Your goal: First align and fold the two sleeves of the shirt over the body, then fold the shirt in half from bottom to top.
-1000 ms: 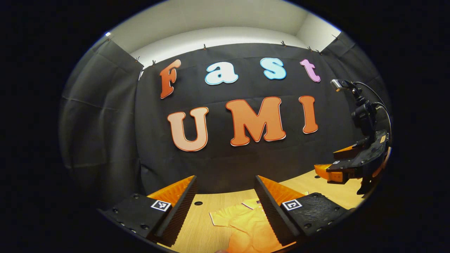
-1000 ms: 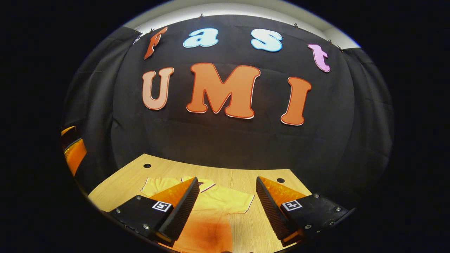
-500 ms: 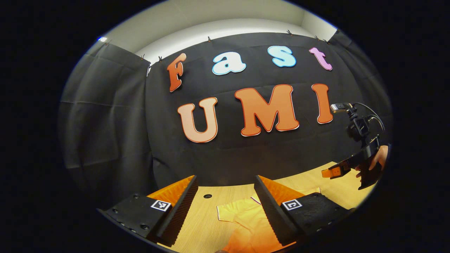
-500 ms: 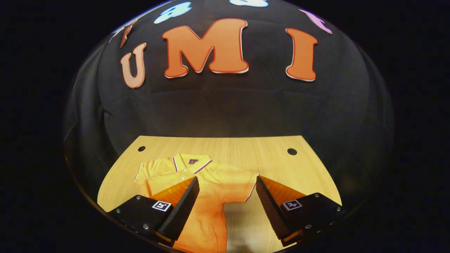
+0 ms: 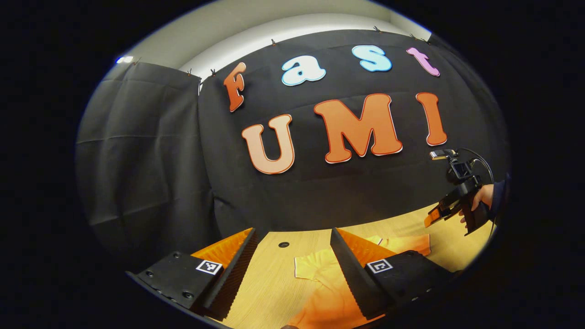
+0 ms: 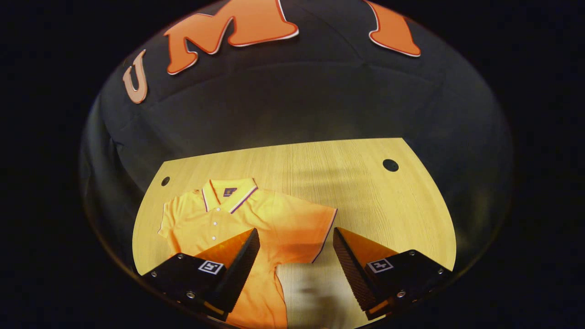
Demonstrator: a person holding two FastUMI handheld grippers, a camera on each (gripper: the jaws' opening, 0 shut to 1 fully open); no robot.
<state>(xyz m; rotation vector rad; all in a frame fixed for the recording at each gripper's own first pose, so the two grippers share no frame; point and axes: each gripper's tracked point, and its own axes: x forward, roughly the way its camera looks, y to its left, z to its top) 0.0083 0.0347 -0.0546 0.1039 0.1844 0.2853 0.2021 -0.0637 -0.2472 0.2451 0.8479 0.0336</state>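
Observation:
An orange polo shirt (image 6: 256,224) lies flat on the wooden table (image 6: 365,196), collar toward the far wall, both short sleeves spread out. My right gripper (image 6: 296,249) hovers open above the shirt's right sleeve (image 6: 311,224), nothing between its fingers. In the left gripper view the same shirt (image 5: 320,278) lies below and to the right of my left gripper (image 5: 292,256), which is open and held above the table near the shirt's left sleeve (image 5: 308,267). The right gripper (image 5: 434,218), held by a hand (image 5: 482,196), shows farther off at the right edge.
Two round holes (image 6: 390,165) (image 6: 165,181) sit near the table's far corners. Black cloth walls close in behind and to both sides. Bare wood lies to the right of the shirt.
The right gripper has tilted down and moved forward over the shirt, which now shows more fully. The left gripper has shifted left, so the shirt sits further right in its view.

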